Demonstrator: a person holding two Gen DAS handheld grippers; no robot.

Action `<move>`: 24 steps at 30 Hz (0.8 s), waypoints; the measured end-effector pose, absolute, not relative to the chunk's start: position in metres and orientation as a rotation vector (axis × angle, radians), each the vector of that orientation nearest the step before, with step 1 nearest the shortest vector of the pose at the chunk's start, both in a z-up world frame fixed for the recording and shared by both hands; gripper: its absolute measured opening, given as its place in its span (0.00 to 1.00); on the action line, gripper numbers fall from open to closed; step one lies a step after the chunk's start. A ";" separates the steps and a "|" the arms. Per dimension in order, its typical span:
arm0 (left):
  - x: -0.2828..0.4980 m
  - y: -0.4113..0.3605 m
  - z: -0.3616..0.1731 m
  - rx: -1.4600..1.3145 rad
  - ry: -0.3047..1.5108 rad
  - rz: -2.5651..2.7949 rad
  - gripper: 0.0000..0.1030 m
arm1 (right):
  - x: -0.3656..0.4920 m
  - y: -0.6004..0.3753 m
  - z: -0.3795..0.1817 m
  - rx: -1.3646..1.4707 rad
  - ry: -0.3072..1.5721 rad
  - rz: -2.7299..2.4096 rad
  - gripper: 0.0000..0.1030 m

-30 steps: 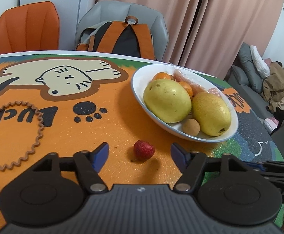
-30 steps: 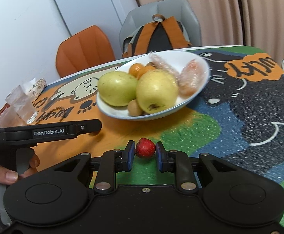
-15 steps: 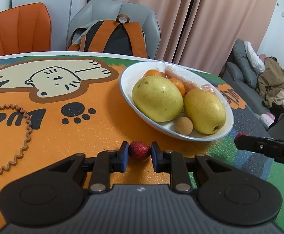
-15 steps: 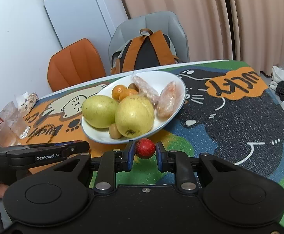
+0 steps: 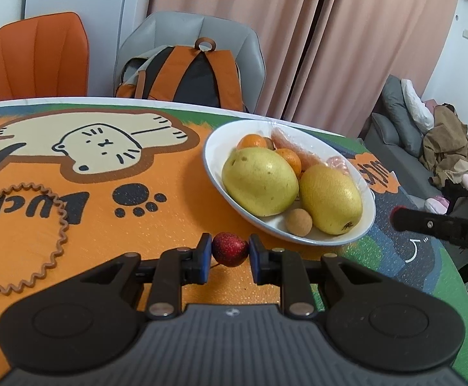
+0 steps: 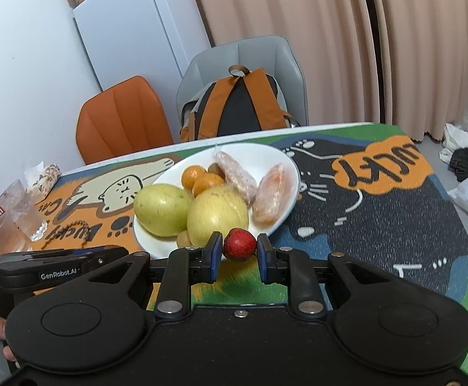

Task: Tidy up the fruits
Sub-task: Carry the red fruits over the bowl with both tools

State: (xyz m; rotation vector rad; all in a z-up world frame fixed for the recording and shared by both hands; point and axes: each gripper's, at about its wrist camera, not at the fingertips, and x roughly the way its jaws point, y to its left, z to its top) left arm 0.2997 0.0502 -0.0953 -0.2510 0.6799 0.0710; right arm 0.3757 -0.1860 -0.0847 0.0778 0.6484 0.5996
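Currently a red fruit (image 5: 229, 248) is pinched in the left tongs (image 5: 229, 254) and another red fruit (image 6: 239, 244) in the right tongs (image 6: 239, 252), with the white bowl (image 6: 285, 160) lying just beyond, nearer the right pair.

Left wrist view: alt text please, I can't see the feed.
Left gripper shut on a small red fruit above an orange cat-print mat. Beyond it sits a white plate holding pears, oranges and wrapped food.

The table mat (image 5: 169, 212) is orange with a cream cartoon cat, black paw prints and green, black and blue patches toward its right edge. A white bowl (image 5: 367, 225) holds yellow-green fruits (image 5: 259, 180) and small oranges (image 5: 251, 141); each black gripper's blue pads (image 6: 216, 254) flank a red berry (image 6: 238, 244).
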 end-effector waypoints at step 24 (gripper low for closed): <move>0.296 0.067 -0.058 -0.252 0.600 0.088 0.22 | 0.401 -0.173 -0.069 0.095 0.606 0.577 0.36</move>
